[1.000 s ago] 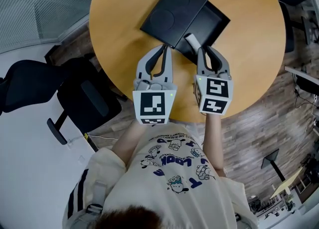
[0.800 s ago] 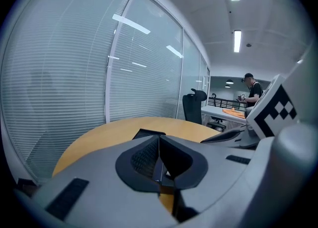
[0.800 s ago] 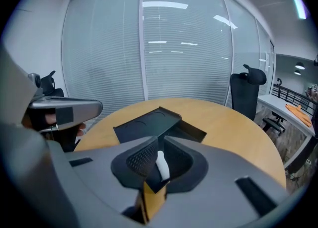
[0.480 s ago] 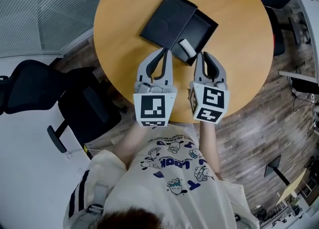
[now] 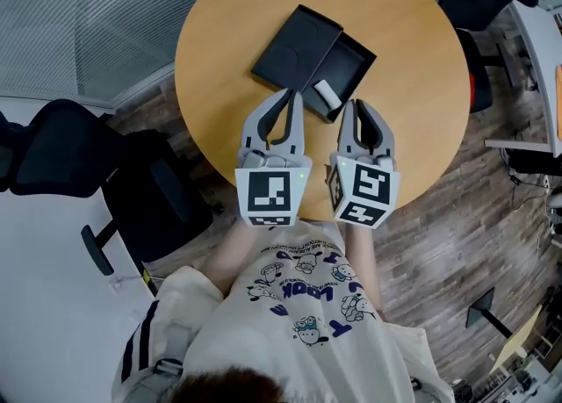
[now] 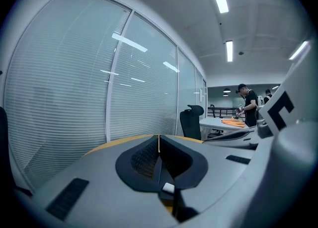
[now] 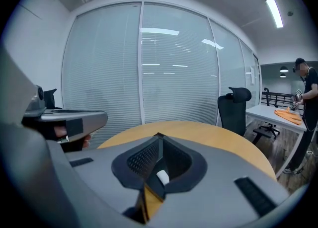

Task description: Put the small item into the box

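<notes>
L claw [image 5: 289, 94], R claw [image 5: 349, 105] closed by table [image 5: 219, 59] edge; item [image 5: 327, 92] prob. in box [image 5: 349, 62].

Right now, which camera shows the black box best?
The head view: the open box lies whole on the table, its lid next to it and a small white item inside. Both gripper views look across the table toward the glass wall; the box cannot be made out there.
</notes>
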Demonstrator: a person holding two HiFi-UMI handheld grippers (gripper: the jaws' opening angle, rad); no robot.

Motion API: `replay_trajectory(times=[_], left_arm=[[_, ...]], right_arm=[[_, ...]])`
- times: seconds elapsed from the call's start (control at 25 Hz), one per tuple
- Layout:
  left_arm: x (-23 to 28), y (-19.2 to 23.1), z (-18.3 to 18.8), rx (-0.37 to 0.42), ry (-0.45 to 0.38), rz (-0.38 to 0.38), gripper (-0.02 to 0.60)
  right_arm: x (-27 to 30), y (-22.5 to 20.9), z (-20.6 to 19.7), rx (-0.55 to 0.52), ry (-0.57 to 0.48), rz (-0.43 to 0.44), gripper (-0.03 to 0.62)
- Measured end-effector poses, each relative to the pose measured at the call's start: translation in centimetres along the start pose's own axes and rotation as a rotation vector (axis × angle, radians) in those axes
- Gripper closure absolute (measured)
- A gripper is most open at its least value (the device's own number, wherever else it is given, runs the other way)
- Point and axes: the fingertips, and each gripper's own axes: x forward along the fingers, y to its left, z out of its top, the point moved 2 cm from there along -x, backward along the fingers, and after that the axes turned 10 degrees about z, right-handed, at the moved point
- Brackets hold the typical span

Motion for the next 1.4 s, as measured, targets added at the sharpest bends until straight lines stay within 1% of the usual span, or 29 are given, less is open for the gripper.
replay_trajectory(times=[0.2,0.6,0.96,1.4], left_arm=[[-0.6,0.0,0.9,-0.002,-0.023,0.013,0.565],[-1.7,-0.6,2.5,0.007,-0.069,0.013,0.565],[-2.6,-0.7,3.3,0.012,-0.096,0.017,0.565],[-2.8,-0.5,3.4,0.014,-0.101,0.014,0.565]], right_arm=[[-1.2,0.3,1.3,0.001,-0.046,-0.003,0.549],[-3.2,0.6,2.9,-0.005,-0.117,-0.005,0.551],[-4.2,1.3,3.7,-0.014,-0.153,0.004,0.551],[-4.3,1.4,3.8,-0.023,-0.161,0.0,0.553]])
